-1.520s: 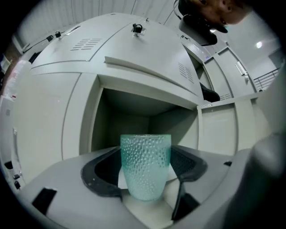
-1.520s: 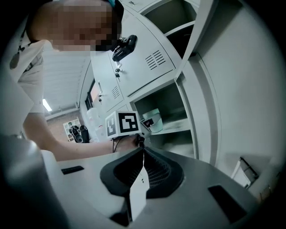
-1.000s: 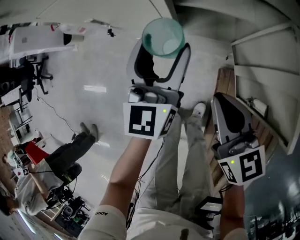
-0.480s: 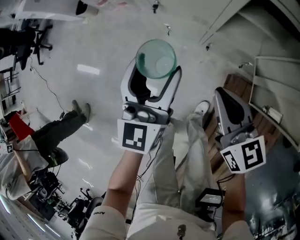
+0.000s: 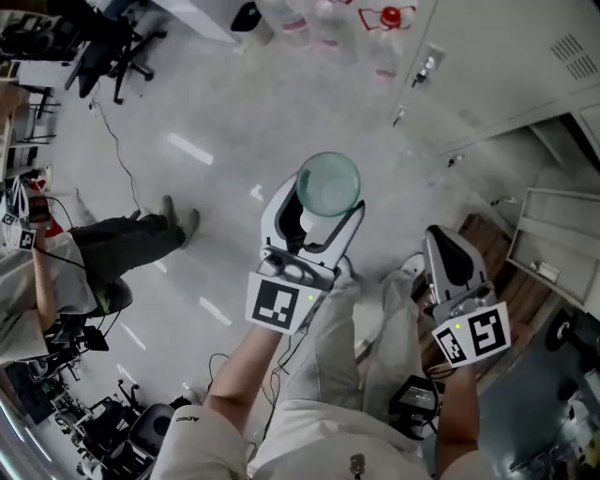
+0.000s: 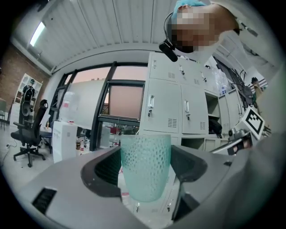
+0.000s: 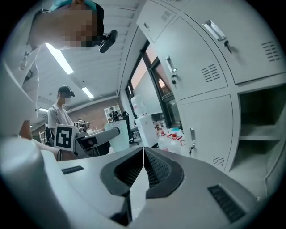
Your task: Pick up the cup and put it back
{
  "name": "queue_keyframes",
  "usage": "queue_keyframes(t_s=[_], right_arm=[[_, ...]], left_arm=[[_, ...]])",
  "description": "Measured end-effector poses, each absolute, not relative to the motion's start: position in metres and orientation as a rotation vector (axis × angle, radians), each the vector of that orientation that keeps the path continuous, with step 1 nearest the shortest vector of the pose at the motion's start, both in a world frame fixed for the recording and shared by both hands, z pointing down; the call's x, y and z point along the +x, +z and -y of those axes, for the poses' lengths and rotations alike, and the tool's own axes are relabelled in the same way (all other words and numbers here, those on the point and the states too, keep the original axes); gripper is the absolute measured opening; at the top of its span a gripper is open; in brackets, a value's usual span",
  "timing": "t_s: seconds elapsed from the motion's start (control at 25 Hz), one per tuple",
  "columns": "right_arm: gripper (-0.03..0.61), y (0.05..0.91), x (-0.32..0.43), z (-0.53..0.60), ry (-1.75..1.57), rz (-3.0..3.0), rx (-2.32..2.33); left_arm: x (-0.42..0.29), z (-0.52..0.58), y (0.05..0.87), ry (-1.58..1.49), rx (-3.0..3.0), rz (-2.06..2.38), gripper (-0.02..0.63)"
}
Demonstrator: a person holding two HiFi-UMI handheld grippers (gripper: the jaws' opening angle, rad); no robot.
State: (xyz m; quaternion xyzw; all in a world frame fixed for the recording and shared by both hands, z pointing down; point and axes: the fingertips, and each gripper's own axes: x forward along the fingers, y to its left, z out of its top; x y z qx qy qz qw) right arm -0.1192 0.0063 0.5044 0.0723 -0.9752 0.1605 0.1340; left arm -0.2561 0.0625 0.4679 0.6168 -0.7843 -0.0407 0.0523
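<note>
While the left hand-held gripper (image 5: 324, 202) is held out over the pale floor (image 5: 225, 122), its jaws stand wide and press on either side of a translucent teal cup (image 5: 328, 183), which sits just 12 o'clock of the middle of the head view with its open mouth facing the camera. Seen from the left gripper view, the dimpled cup (image 6: 145, 167) stands upright between the two dark pads, well off the floor, with grey lockers (image 6: 178, 107) behind it and an office chair (image 6: 29, 134) out at 9 o'clock. The right hand-held gripper (image 5: 441, 242) hangs at 4 o'clock in the head view, apart from the cup; its jaws are pressed together with nothing between them. A person (image 5: 112, 253) sits on the floor at 9 o'clock, and clear bottles with red caps (image 5: 384, 19) stand by the lockers at 1 o'clock.
</note>
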Motion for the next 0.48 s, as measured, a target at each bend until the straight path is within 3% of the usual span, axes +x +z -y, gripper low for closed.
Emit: queue_keyframes(t_s=[0.48], right_arm=[[0.026, 0.371, -0.104, -0.102, 0.406, 2.868, 0.209]], left_arm=[[-0.266, -0.197, 0.341, -0.187, 1.761, 2.466, 0.344]])
